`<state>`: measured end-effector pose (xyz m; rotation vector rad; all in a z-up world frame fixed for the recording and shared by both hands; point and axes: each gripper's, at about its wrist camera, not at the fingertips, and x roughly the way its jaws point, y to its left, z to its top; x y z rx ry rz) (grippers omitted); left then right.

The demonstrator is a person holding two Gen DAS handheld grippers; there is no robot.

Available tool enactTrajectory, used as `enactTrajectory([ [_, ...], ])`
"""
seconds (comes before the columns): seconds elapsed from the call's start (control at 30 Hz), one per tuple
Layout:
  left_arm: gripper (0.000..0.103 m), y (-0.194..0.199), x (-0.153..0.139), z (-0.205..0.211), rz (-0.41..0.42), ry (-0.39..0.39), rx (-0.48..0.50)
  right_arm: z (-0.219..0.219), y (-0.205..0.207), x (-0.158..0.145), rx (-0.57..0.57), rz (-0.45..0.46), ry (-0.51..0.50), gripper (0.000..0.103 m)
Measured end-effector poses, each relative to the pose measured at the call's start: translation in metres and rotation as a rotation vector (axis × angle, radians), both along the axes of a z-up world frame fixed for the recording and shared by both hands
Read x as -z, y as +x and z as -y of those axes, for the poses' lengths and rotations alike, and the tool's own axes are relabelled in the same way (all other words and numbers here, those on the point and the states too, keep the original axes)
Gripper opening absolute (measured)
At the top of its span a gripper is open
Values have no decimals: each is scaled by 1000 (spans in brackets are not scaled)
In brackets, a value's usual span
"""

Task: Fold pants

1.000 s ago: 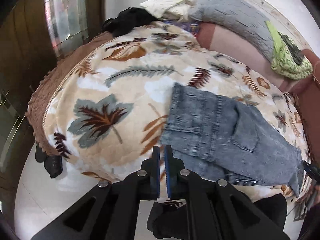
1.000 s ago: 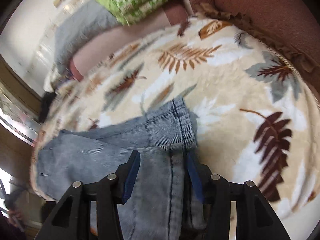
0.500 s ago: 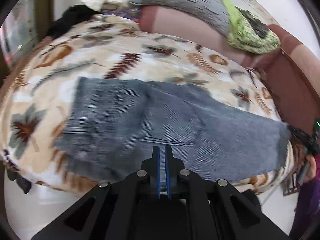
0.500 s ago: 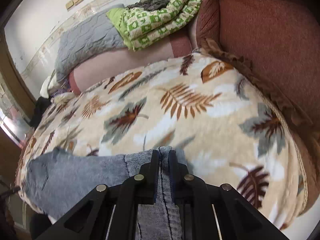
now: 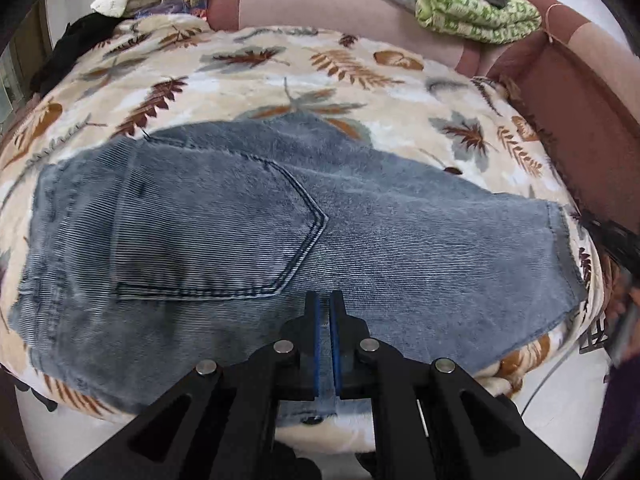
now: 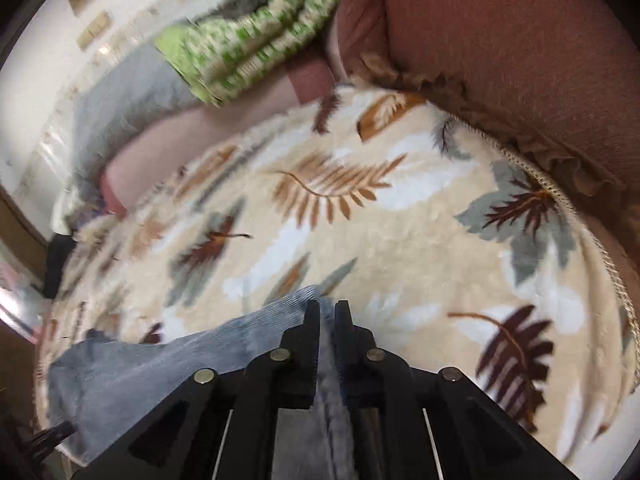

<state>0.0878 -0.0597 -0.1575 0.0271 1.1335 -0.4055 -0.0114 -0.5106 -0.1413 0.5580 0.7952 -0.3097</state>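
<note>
We pinch jeans [image 5: 360,224] near edge in left gripper [image 5: 325,300], jaws nearly shut; right gripper [image 6: 327,312] clamps hem on leaf-print blanket [image 6: 400,220].

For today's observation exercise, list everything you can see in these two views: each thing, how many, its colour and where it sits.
jeans: one, faded blue, flat across the blanket's near edge
leaf-print blanket: one, cream with brown and grey leaves, under the jeans
green checked cloth: one, on the sofa back
grey quilted cushion: one, beside the green cloth
black garment: one, far left corner
left gripper: black, shut on jeans' near edge
right gripper: black, shut on jeans' end
</note>
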Motion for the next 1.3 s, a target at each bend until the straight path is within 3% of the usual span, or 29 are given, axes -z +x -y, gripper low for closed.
enactTrajectory([
  [0.07,6,0,8,4,-24,7,3,-16,-12,-10,-81,16,16,9],
  [0.2,6,-3,18,11,-49,17,5,-57,-22,-8,-213,-35,-4,9],
  [0.4,6,-14,23,18,-42,83,45,-85,-36,38,-249,-184,-46,10],
  [0.47,6,-20,23,17,-55,100,59,-85,-57,41,-246,-140,-49,10],
  [0.6,6,-28,18,14,-62,112,66,-82,-80,35,-239,-156,-44,9],
  [0.73,6,-36,-16,20,10,61,85,-73,-101,4,-217,-82,-14,9],
  [0.83,40,-47,-50,27,113,44,101,-66,-117,-22,-185,21,21,9],
  [0.87,63,-51,-61,30,161,48,99,-68,-119,-29,-181,43,24,9],
  [0.9,78,-55,-72,32,208,56,90,-70,-119,-35,-180,61,23,9],
  [0.93,81,-61,-86,33,275,66,76,-74,-122,-45,-179,92,11,9],
  [1.03,82,-67,-108,35,370,89,64,-88,-121,-64,-183,155,-7,9],
  [1.17,83,-70,-124,32,409,116,24,-121,-116,-90,-225,233,-40,10],
  [1.3,83,-74,-132,24,424,104,-10,-158,-108,-107,-281,253,-99,10],
])
